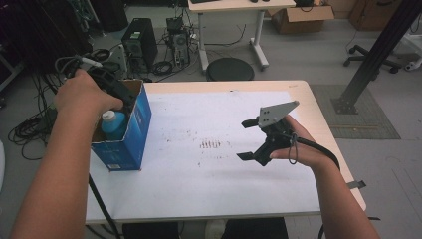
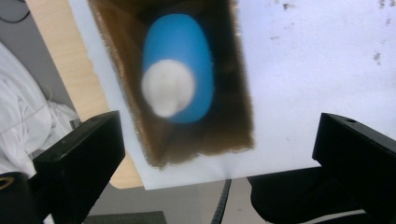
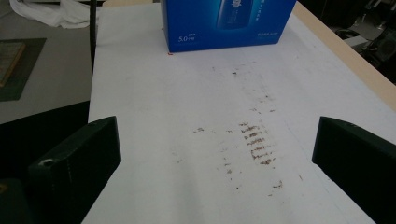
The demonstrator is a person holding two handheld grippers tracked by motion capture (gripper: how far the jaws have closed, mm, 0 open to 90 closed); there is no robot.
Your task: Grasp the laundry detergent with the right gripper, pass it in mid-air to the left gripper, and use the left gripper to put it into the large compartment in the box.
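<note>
a blue box (image 1: 130, 130) is seen standing upright at the left edge of the table (image 1: 303, 94), on the white sheet (image 1: 209, 174), with its top open. inside it a blue bottle (image 1: 114, 124) with a white cap (image 2: 167, 87) is held upright. the left gripper (image 1: 117, 92) is held by the left hand (image 1: 82, 94) directly above the box's open top; in the left gripper view its jaws are spread wide, one at each lower corner, and the bottle is seen below and between them, its cap pointing up at the camera, with nothing gripped and no contact visible. the picture there is blurred, so how far the bottle lies beneath the jaws cannot be told. the right gripper (image 1: 249, 140) is held by the right hand (image 1: 298, 144) over the right half of the sheet, well apart from the box, its jaws pointed left toward it. in the right gripper view its jaws are likewise spread wide and empty, and the box's printed blue side is seen far ahead, past a patch of brown smudges (image 3: 254, 142) on the sheet.
</note>
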